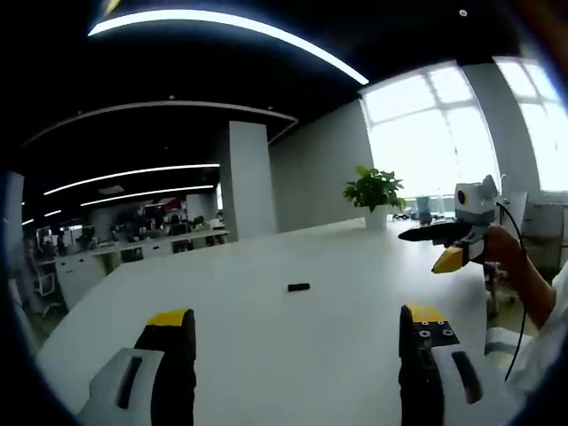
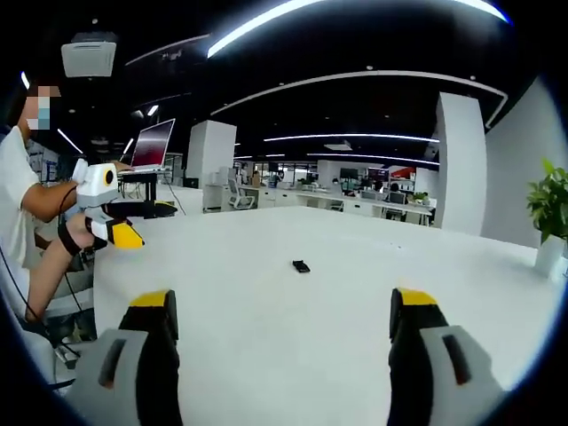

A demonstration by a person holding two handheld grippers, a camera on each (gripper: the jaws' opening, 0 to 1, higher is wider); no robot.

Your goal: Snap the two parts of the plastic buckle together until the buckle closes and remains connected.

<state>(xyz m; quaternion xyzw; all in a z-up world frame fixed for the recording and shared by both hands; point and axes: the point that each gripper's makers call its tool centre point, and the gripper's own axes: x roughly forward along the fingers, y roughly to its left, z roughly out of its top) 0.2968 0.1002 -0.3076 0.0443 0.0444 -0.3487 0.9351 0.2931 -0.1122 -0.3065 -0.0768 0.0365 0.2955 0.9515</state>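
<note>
A small black buckle (image 1: 299, 287) lies alone on the white table (image 1: 266, 364), near its middle. It is too small to tell whether its parts are joined. My left gripper (image 1: 296, 315) stands open just short of it, jaws wide apart with nothing between them. The right gripper view shows the same buckle (image 2: 302, 266) ahead of my open right gripper (image 2: 282, 298). Each gripper also appears in the other's view, held above a table edge: the right gripper (image 1: 428, 248) and the left gripper (image 2: 146, 224).
A potted plant (image 1: 374, 188) stands at the table's far edge by the windows. A laptop on a stand (image 2: 151, 146) sits behind the person's arm (image 2: 53, 235). A white pillar (image 1: 247, 177) and office desks lie beyond the table.
</note>
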